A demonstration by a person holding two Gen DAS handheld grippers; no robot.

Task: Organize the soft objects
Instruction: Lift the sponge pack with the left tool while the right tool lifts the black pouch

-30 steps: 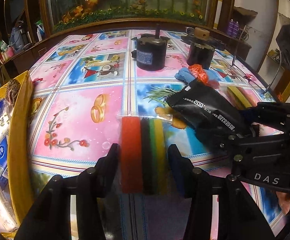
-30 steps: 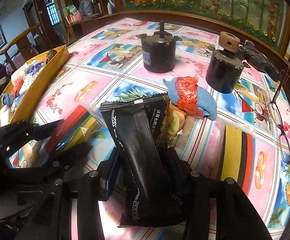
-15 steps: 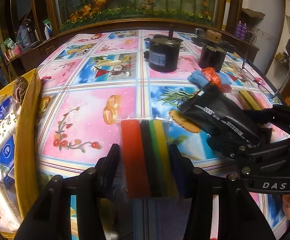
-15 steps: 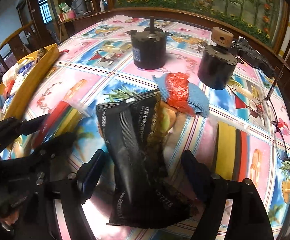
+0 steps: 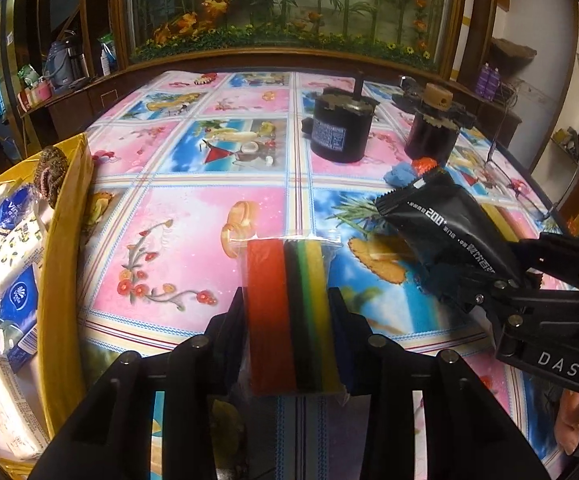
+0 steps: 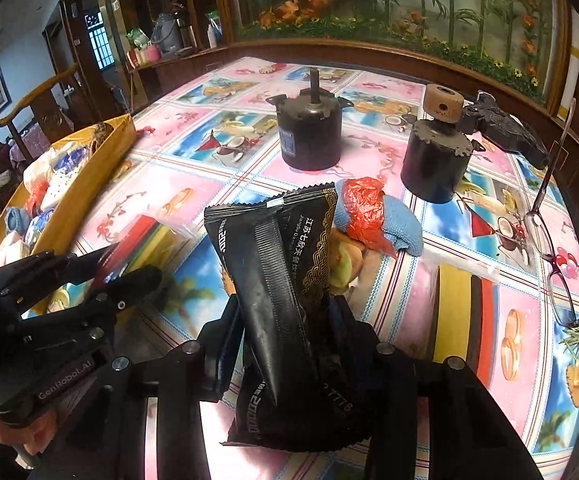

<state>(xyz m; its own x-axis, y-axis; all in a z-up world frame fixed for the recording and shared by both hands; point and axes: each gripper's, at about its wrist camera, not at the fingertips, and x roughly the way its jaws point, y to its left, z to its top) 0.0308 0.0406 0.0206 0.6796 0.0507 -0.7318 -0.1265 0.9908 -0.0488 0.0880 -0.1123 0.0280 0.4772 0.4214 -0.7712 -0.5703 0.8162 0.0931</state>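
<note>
A clear bag of sponges (image 5: 285, 280), striped red, black, green and yellow, sits between the fingers of my left gripper (image 5: 287, 304). Its jaws are closing and the pads press the bag's sides. A black foil packet (image 6: 273, 248) with white and gold print stands between the fingers of my right gripper (image 6: 285, 308). Those jaws are closing too and pinch the packet's lower half. In the left wrist view the right gripper (image 5: 469, 268) and the black foil packet (image 5: 441, 224) show at the right. A yellow box (image 5: 65, 240) of soft packs stands at the left.
A blue cloth wrapped in red plastic (image 6: 373, 216) lies behind the packet. A second sponge bag (image 6: 465, 312) lies to the right. Two black motors (image 6: 309, 136) (image 6: 435, 160) stand farther back, and glasses (image 6: 545, 232) lie by the table's right edge.
The right jaws spread wide around the black packet half a second ago and have closed on it again. The left jaws have squeezed tighter on the sponge bag.
</note>
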